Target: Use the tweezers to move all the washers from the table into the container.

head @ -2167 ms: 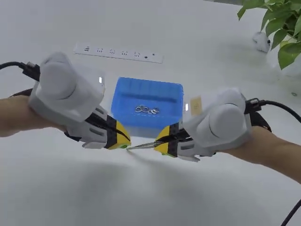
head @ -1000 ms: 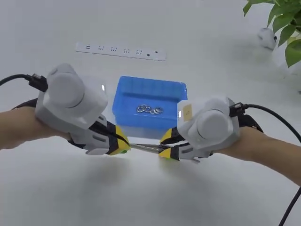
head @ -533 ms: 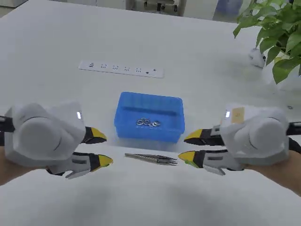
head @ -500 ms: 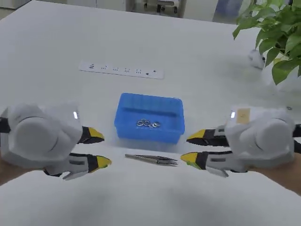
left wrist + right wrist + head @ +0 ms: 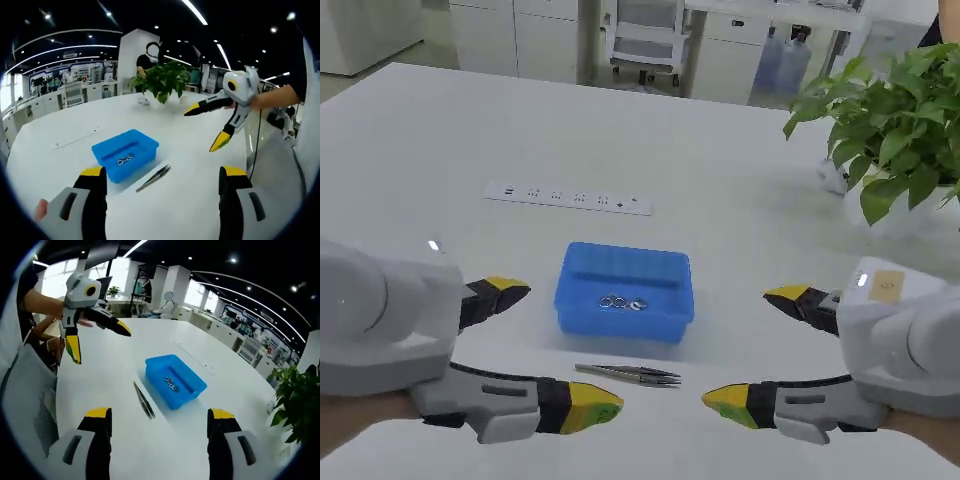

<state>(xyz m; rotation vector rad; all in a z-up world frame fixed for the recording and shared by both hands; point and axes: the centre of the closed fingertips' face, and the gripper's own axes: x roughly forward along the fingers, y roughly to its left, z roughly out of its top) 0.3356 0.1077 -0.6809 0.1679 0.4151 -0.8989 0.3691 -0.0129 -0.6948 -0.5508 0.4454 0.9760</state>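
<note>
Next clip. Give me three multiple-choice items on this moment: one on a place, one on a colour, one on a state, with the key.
1. Where do the tweezers lie?
A. Inside the container.
B. On the table, on the person's side of the container.
C. Between the right gripper's fingers.

2. What colour is the container?
A. Red.
B. Blue.
C. Green.

3. What state are the left gripper and right gripper in?
A. Both open.
B. Both shut.
C. Left shut on the tweezers, right open.

Key: 1 B, they rest on bare table near its front wall; 2 B, its walls are blue; 3 A, each gripper's fingers stand wide apart, gripping nothing.
</note>
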